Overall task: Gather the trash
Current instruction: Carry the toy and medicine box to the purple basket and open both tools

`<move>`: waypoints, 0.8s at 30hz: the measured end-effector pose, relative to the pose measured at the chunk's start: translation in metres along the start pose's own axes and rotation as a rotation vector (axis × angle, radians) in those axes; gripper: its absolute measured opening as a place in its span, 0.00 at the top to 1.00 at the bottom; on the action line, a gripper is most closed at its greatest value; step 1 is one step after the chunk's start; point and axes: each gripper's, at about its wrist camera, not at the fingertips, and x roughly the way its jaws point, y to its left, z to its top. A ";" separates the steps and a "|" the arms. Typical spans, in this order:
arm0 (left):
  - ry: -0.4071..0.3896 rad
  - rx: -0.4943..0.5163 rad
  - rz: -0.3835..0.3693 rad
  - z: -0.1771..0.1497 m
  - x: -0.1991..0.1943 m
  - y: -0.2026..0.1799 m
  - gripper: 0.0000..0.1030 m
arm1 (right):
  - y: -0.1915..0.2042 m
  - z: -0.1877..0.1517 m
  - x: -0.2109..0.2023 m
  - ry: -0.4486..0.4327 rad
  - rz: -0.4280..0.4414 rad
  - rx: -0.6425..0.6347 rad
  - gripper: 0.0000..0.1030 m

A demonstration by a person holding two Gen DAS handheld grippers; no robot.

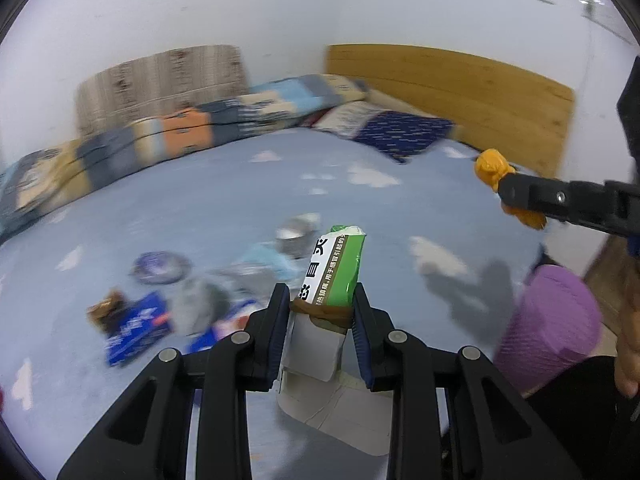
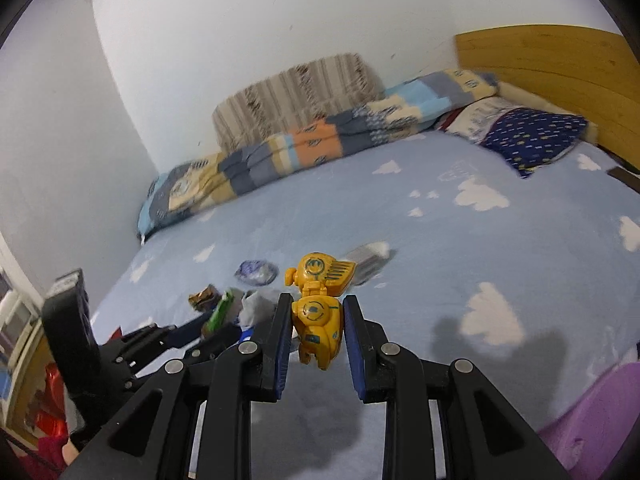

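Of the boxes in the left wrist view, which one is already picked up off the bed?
The green-and-white box, clamped upright in the left gripper. The blue boxes lie flat on the bed sheet among other litter.

A green-and-white medicine box point(image 1: 335, 270), its top flap torn open and a brown band round its lower part, stands upright between blue pads. A yellow toy robot point(image 2: 318, 312) hangs pinched likewise. On the blue cloud-print bedsheet point(image 1: 224, 196) lie a round foil wrapper point(image 1: 160, 267), a blue packet point(image 1: 138, 326) and a brown wrapper point(image 1: 105, 307), blurred.

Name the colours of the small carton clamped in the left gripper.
Green and white carton, black print; clearest in the left wrist view.
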 end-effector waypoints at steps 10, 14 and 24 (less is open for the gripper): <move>0.062 0.176 -0.343 0.026 0.020 -0.134 0.72 | -0.107 -0.024 -0.102 -0.074 -0.163 0.175 0.75; 0.108 0.247 -0.499 0.039 0.028 -0.200 0.72 | -0.149 -0.039 -0.140 -0.100 -0.258 0.242 0.75; 0.263 0.325 -0.670 0.048 0.063 -0.312 0.62 | -0.239 -0.085 -0.196 -0.100 -0.391 0.449 0.74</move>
